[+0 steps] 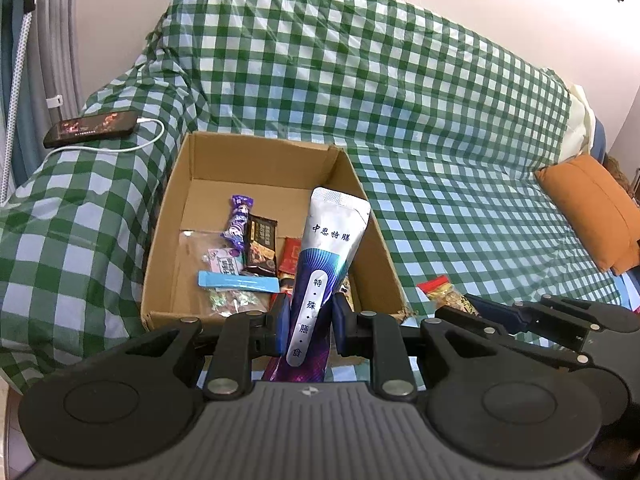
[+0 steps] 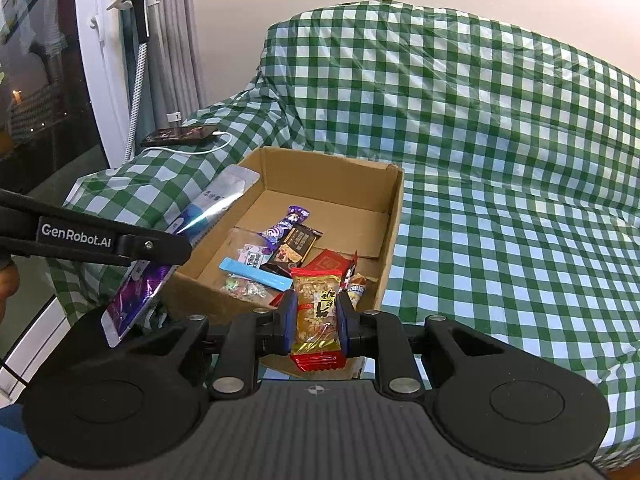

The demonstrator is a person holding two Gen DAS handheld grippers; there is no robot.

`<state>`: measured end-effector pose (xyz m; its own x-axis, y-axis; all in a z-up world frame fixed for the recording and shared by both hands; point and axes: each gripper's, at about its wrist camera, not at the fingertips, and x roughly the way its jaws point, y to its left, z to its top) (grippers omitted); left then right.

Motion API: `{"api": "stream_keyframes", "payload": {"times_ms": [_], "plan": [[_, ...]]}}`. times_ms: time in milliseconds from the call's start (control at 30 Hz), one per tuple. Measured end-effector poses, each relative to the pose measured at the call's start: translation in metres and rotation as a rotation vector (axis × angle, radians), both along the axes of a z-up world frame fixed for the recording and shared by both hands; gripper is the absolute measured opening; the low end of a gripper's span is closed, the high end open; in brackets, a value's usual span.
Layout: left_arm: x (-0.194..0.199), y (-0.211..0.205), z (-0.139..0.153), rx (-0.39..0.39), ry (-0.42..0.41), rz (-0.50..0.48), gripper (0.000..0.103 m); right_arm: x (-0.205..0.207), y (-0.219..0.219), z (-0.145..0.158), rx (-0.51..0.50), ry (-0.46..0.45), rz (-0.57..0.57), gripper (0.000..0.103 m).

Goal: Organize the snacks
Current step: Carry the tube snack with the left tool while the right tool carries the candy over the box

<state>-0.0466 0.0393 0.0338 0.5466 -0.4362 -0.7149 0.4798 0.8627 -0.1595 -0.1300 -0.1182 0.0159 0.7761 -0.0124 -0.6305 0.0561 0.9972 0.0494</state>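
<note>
Left wrist view: both grippers (image 1: 309, 322) (image 2: 317, 320) clamp packets, the pouch (image 1: 320, 264) and peanut bar (image 2: 318, 312); release each low over the box (image 1: 256, 160), at frame centre.

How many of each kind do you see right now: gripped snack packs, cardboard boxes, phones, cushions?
Gripped snack packs: 2 (silver-purple pouch in the left gripper, peanut pack in the right gripper)
Cardboard box: 1
Phone: 1
Orange cushion: 1
Total: 5
</note>
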Motion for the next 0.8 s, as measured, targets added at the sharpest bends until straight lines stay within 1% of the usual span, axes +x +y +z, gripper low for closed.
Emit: {"api": "stream_keyframes", "payload": {"times_ms": [267,367,600,800], "plan": [[0.022,-0.002,-0.001,-0.001,0.023,0.032,0.024,0.021,-0.003,0.001,-0.004,0.007,-0.006,0.022],[0.039,-0.005,-0.003,0.020,0.045,0.051,0.024,0.034,-0.004,0.001,-0.001,0.013,-0.011,0.022],[0.082,-0.011,-0.012,0.080,0.070,0.096,0.025,0.069,-0.003,-0.005,0.006,0.031,-0.009,0.022],[0.115,-0.020,-0.026,0.123,0.090,0.117,0.025,0.102,-0.007,-0.018,0.018,0.056,-0.008,0.022]]}}
